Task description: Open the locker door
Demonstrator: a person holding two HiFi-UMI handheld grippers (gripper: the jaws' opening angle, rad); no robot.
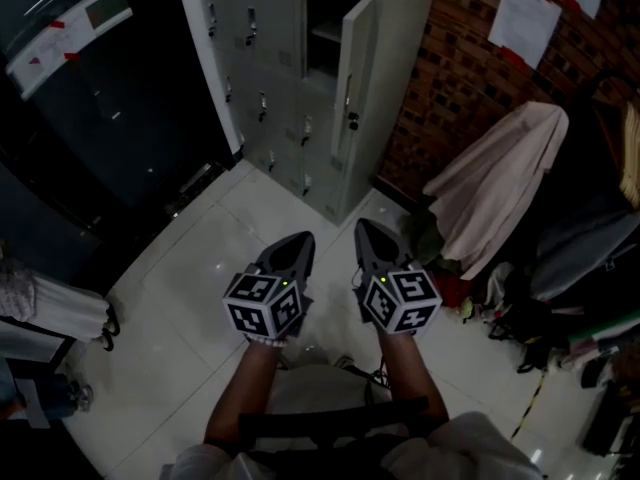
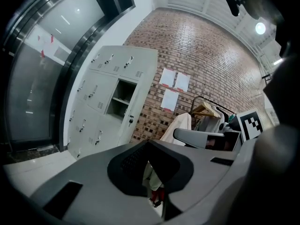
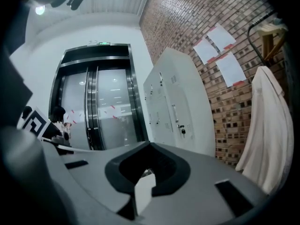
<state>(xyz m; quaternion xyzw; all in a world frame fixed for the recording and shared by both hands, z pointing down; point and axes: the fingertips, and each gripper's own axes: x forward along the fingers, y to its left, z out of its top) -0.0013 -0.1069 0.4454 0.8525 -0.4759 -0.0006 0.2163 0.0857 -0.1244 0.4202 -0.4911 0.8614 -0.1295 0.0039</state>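
**Well short of the locker, both grippers clenched and empty**

At the far edge of the tiled floor (image 1: 200,268), the head view shows the grey locker (image 1: 280,78) standing against the brick wall (image 1: 440,78). One locker door (image 1: 352,78) in its right column hangs open on a dark compartment, with a key (image 1: 353,120) in its lock; the other doors look shut. The left gripper (image 1: 300,238) and the right gripper (image 1: 365,226) are side by side over mid-floor, well apart from the locker. Both point toward it.

The left gripper view shows its jaws pressed together with nothing between them. The locker sits up and to the left of their line, with the open compartment (image 2: 121,97) plain to see.

The right gripper view likewise shows closed, empty jaws. The locker stands right of centre, glass doors (image 3: 108,111) left of it.

If the open door is the one meant, the task looks done. If a shut door is meant, the approach should bring one gripper level with that door's latch and spread its jaws before contact. It should grip at the free edge rather than near the hinge, then pull along the door's swing, keeping clear of the open door.
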